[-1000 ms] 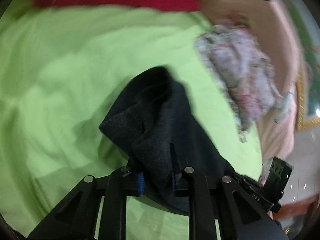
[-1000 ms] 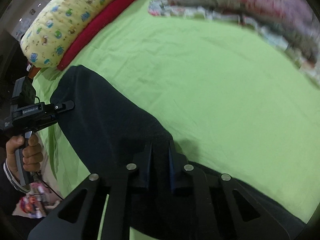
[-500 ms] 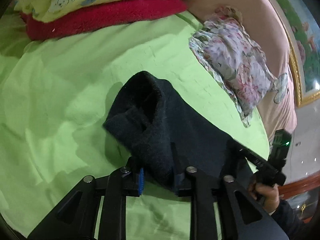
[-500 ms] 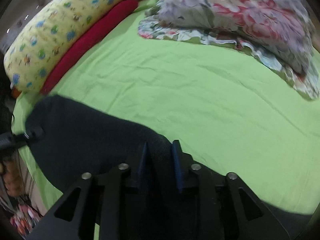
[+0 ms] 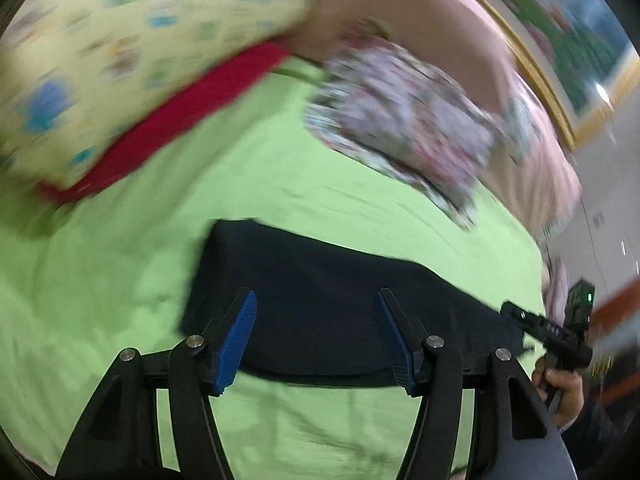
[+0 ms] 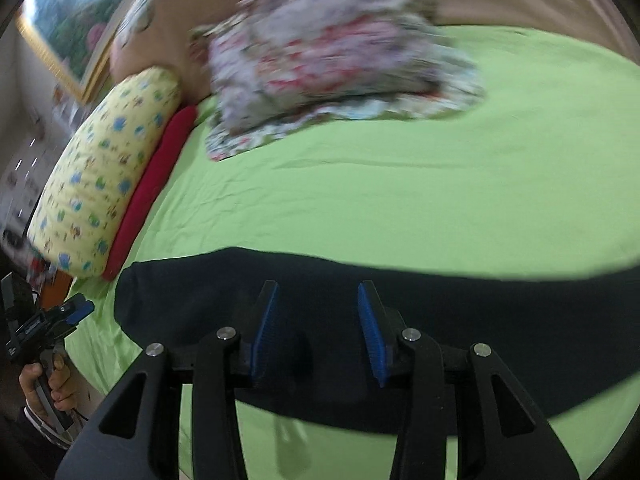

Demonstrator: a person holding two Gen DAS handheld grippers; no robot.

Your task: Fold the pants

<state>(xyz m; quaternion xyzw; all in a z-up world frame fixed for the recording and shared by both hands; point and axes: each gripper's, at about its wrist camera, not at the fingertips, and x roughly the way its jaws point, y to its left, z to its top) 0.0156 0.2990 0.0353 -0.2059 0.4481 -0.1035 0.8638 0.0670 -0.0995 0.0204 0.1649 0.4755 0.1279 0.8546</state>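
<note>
**Dark pants lie flat on a green bed, both grippers open above them**

A pair of dark navy pants [image 5: 320,300] lies spread in a long flat band across a bright green bedsheet [image 5: 120,280], near the front edge of the bed.

The left gripper [image 5: 316,336] hangs over one end of the pants. Its two black fingers with blue pads [image 5: 236,336] stand wide apart and are opening; the cloth lies below the gap, not pinched by either pad.

The right gripper [image 6: 316,328] hangs over the pants further along the band. Its jaws are moderately apart and also opening, with the fabric below them and free of the pads.

Each wrist view catches the other gripper at the picture's edge, held in a person's hand [image 6: 44,384].

At the far side of the bed rest a yellow patterned pillow [image 6: 104,176], a red cushion [image 6: 156,184] just beside it, and a flowered blanket [image 6: 328,56] heaped on the sheet. A gold-framed picture [image 5: 560,60] hangs on the wall behind.
</note>
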